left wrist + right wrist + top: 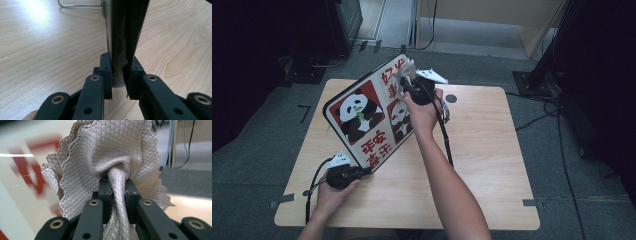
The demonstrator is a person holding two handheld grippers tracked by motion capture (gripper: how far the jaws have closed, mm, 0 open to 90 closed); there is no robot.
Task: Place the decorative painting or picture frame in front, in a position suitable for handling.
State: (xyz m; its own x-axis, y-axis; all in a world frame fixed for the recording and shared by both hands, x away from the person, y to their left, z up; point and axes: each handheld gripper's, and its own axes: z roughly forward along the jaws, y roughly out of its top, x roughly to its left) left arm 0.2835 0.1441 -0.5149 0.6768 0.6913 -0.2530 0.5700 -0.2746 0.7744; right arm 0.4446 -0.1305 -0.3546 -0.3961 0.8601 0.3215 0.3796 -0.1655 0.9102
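Right gripper view looks along the right tool [117, 186], whose jaws are pinched tight on a twisted neck of the grey cloth [110, 152], the rest of it fanning out loose above them. From the high view this right tool [408, 80] presses the cloth [404, 70] against the upper corner of the panda board [362, 112], which stands tilted on one low corner above the desk [492, 150]. The left tool [120, 72], seen in the left gripper view, has its jaws clamped on the board's thin edge [119, 37]; in the high view it [364, 171] grips the bottom corner, near the person's side of the desk.

The main risk, as I judge it, sits in that one low grip. A wipe pushed hard across the top of the board would lever it around the left tool, and the glossy face could slide out of the narrow pads or twist and drop flat on the desk. The cloth is held only by a small bunched neck, so dragging it over the board's edge could pull it free. Loose folds could also snag on the corner. The right tool's hard jaws stand close behind the cloth and could scrape the printed surface if the fabric shifts.
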